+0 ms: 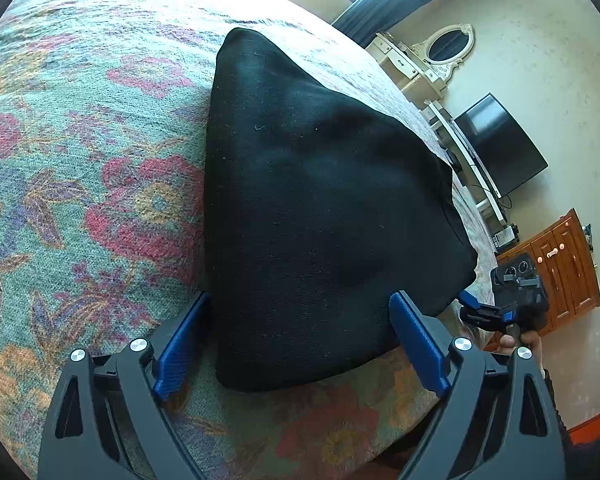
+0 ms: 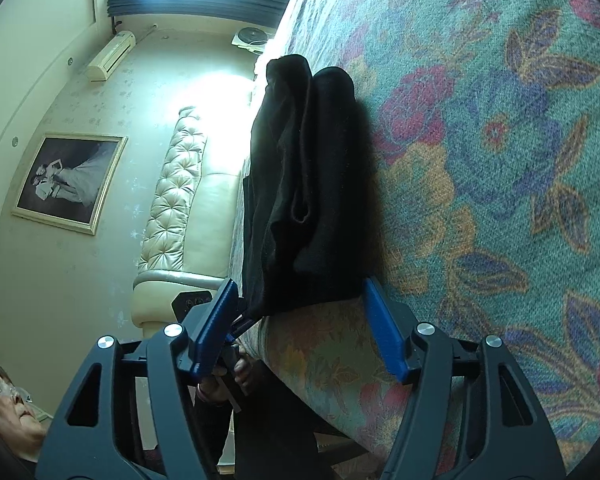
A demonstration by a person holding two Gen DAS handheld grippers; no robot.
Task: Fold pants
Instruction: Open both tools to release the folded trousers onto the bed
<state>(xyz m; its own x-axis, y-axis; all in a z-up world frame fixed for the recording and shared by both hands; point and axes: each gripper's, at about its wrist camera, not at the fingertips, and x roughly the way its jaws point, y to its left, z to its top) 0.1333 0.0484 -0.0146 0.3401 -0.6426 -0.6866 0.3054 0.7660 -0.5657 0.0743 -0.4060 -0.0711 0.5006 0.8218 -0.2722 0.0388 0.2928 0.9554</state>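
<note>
The black pants (image 1: 320, 208) are lying on the bed (image 1: 80, 160), near its edge, already gathered into a compact bundle of several layers, which suggests the folding is close to done. The left claw (image 1: 300, 344) is sitting with its blue fingers (image 1: 418, 344) spread wide on either side of the bundle's near corner, the cloth running between them without being pinched; it is probably placed that way either to let go of the last fold or to square the edge. The right claw (image 2: 300, 328) is also standing spread, tipped on its side so that the bed's flowered cover is filling the right of its view, and the pants (image 2: 308, 184) are showing their stacked folds edge-on just ahead of its fingers. That sideways approach is likely meant to press or straighten the side of the stack. Whether the right claw's fingers are actually touching the cloth is hard to tell, since the dark fabric is hiding the contact line. In the left wrist view the right claw (image 1: 474, 306) is appearing just beside the bundle's far corner.
</note>
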